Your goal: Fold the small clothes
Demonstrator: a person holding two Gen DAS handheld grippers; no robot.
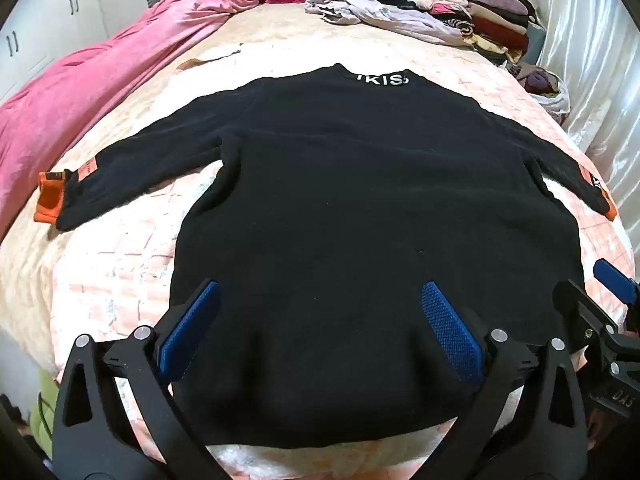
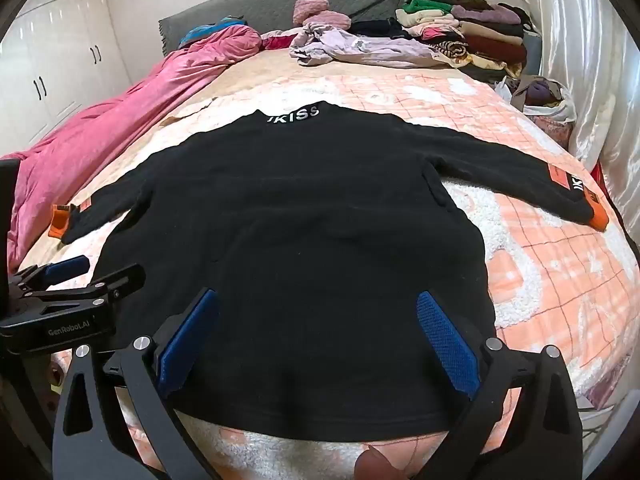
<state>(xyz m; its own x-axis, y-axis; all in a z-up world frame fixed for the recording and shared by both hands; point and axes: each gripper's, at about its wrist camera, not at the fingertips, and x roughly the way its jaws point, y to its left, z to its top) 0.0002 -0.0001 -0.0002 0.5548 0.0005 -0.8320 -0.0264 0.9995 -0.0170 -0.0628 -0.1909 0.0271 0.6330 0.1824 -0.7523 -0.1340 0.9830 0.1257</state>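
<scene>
A black sweater [image 1: 340, 208] [image 2: 288, 220] with white lettering at the collar and orange cuffs lies flat on the bed, both sleeves spread out sideways. My left gripper [image 1: 320, 320] hovers open above the hem's left part, nothing between its blue pads. My right gripper [image 2: 316, 324] hangs open over the hem's right part, also holding nothing. Each gripper shows at the edge of the other's view: the right gripper [image 1: 596, 304] at the right, the left gripper [image 2: 84, 276] at the left.
The bed carries a peach checked blanket [image 2: 540, 272]. A pink duvet [image 1: 92, 92] is bunched along the left side. Loose lilac clothes [image 2: 352, 46] and a stack of folded clothes [image 2: 472, 36] sit at the head. A bag [image 2: 540, 96] and white curtain [image 2: 592, 40] stand right.
</scene>
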